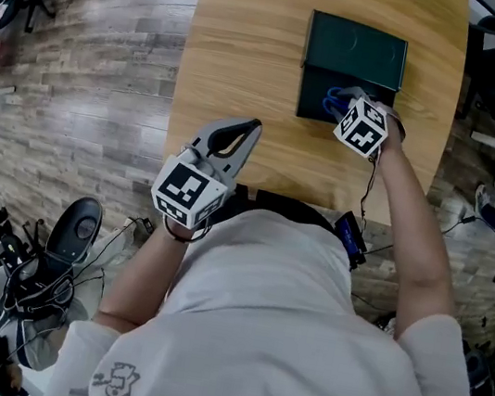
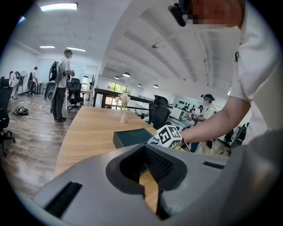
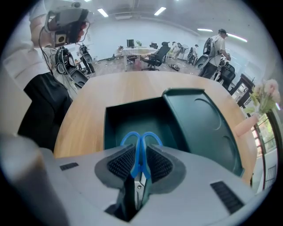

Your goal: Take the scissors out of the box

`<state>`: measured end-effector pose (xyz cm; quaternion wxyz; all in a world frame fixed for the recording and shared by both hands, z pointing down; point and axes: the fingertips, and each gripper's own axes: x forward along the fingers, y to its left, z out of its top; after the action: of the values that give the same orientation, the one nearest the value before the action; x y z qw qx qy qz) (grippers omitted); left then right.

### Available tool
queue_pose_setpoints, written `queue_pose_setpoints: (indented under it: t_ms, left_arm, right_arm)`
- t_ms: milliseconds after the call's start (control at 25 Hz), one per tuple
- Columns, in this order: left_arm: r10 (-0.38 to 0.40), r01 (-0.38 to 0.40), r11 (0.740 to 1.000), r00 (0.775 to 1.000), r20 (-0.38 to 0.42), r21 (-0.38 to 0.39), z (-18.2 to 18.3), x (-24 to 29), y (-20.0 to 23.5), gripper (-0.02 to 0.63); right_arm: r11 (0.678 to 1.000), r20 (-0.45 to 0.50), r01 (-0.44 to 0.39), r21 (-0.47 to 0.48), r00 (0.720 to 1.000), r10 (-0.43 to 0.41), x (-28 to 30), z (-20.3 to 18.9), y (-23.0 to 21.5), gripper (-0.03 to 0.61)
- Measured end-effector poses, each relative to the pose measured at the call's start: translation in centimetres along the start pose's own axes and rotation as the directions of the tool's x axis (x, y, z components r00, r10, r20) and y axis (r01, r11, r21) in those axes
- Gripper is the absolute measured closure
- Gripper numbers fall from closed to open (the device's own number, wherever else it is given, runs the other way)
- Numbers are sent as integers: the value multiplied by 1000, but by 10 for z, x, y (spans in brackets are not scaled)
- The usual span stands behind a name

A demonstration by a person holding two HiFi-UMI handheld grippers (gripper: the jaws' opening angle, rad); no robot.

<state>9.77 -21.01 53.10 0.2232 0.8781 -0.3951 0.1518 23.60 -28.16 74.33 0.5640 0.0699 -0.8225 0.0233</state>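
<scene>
Blue-handled scissors (image 3: 132, 137), likely light, stiff, slippery: lying in the open box (image 3: 116, 115) at the table's (image 1: 256, 34) upper right, right tongs (image 3: 139, 159) pinching the shanks beneath the loops; left tongs (image 1: 254, 128) hovering tip-to-tip, empty.

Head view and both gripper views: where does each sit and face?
Head view: on the head, looking down at table; both arms, left tool, right tool show.
Left gripper view: on left tool, facing across table; own jaws, right forearm show.
Right gripper view: on right tool, facing down at scissors; own jaws show.
All share the box.
</scene>
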Motion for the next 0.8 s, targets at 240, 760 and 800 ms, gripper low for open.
queue_pose_setpoints:
  t_ms: [240, 760, 800]
  left_arm:
    - [-24, 23, 999, 1000, 12, 31, 11, -1, -4, 609]
    - [-35, 30, 996, 998, 58, 81, 36, -16, -9, 609]
    - [-35, 30, 996, 997, 62, 85, 38, -16, -10, 609]
  right_arm:
    - [992, 98, 119, 39, 988, -122, -52, 27, -17, 489]
    - [951, 283, 255, 174, 912, -297, -153, 71, -12, 489]
    - [947, 297, 264, 181, 904, -309, -160, 73, -12, 489]
